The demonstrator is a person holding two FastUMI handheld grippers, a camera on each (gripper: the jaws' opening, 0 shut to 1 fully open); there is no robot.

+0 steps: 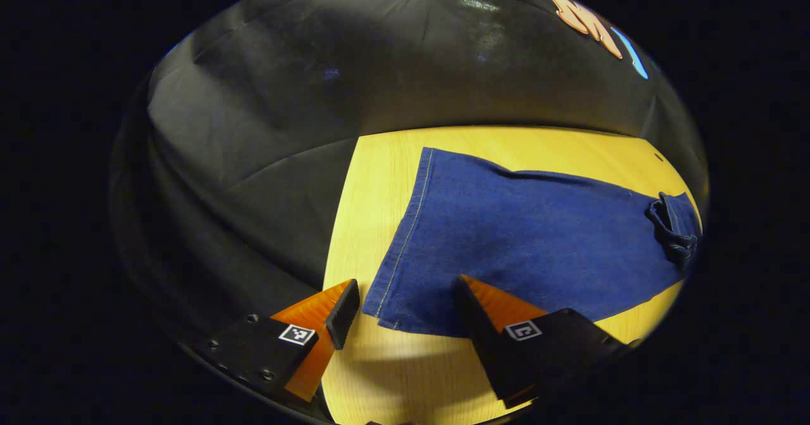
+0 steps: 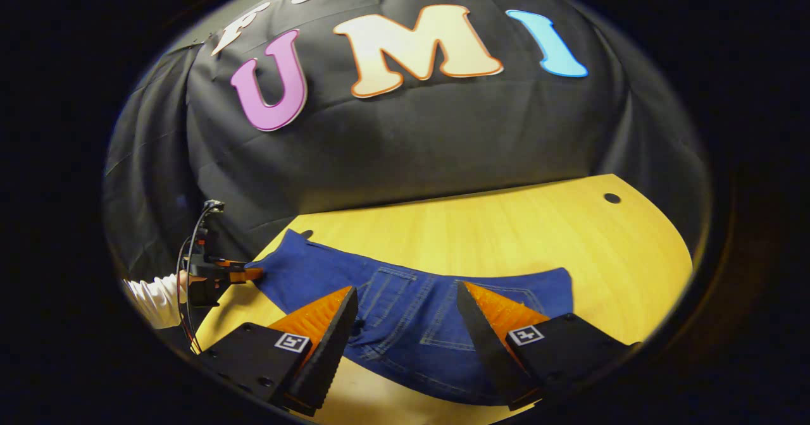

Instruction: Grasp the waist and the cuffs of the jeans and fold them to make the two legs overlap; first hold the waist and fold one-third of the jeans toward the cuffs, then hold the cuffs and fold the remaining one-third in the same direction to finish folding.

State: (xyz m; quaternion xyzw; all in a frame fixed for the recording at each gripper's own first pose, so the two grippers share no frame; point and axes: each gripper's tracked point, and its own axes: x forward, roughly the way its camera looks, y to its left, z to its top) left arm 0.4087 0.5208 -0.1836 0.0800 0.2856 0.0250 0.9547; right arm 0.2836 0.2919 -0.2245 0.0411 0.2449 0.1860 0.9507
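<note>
Two grippers hang over a pair of blue jeans (image 1: 525, 235) spread flat on a pale wooden table (image 1: 367, 222), both with their orange-and-black fingers set wide apart and nothing between them. In the left gripper view, the left gripper (image 1: 405, 301) sits low over the cuff end: the stitched hem (image 1: 405, 235) runs away from the gap between its fingers, the near corner of the cuff lies just ahead of that gap, and the right-hand finger (image 1: 487, 298) overlaps the denim while the left-hand finger (image 1: 338, 311) stands over bare wood beside the hem. From there the leg stretches off to the right, ending at a bunched bit of waistband (image 1: 674, 226) at the far edge of the view. In the right gripper view, the right gripper (image 2: 405, 314) hovers above the waist end, with the back pockets (image 2: 443, 324) and seat seams lying between and just beyond its spread fingers; whether either finger touches the cloth cannot be told. Far off to its left, the other gripper shows at the cuff, held by a hand (image 2: 183, 281) in a white sleeve (image 2: 152, 301), with black cables (image 2: 190, 254) looping up from it. A small dark hole (image 2: 612, 198) marks the table (image 2: 506, 235) well ahead and to the right.
</note>
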